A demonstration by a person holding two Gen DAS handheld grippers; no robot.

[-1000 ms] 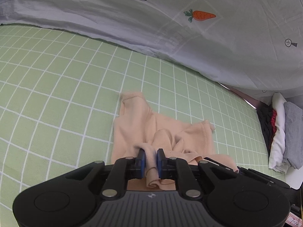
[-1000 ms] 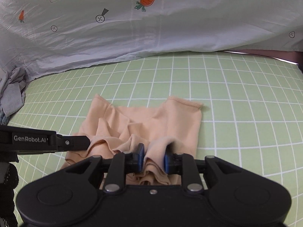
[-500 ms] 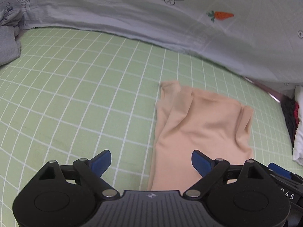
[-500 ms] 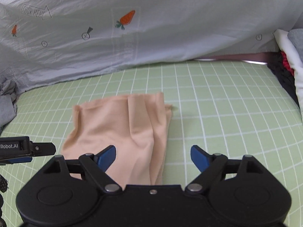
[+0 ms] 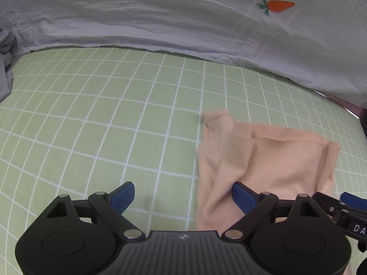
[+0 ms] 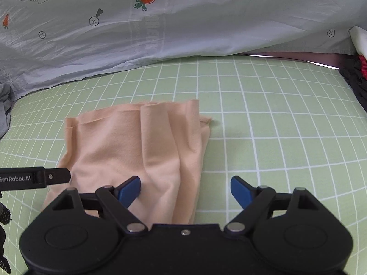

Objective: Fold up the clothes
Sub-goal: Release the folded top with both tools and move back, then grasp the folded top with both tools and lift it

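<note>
Green white-gridded bedsheet (image 6: 263, 137) fills both views; the thin, limp peach knit garment (image 6: 142, 151) lies rumpled centre-left, best pinched at its hemmed corners. Left gripper (image 5: 182, 193) and right gripper (image 6: 184, 189) gape, empty.

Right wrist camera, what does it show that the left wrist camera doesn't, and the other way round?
Only the right wrist view shows the dark and red clothes at the right edge. Only the left wrist view shows the peach garment's stitched corner clearly. Both show the peach garment lying on the green checked sheet, the carrot-print cover, and open grippers: left gripper, right gripper.
</note>
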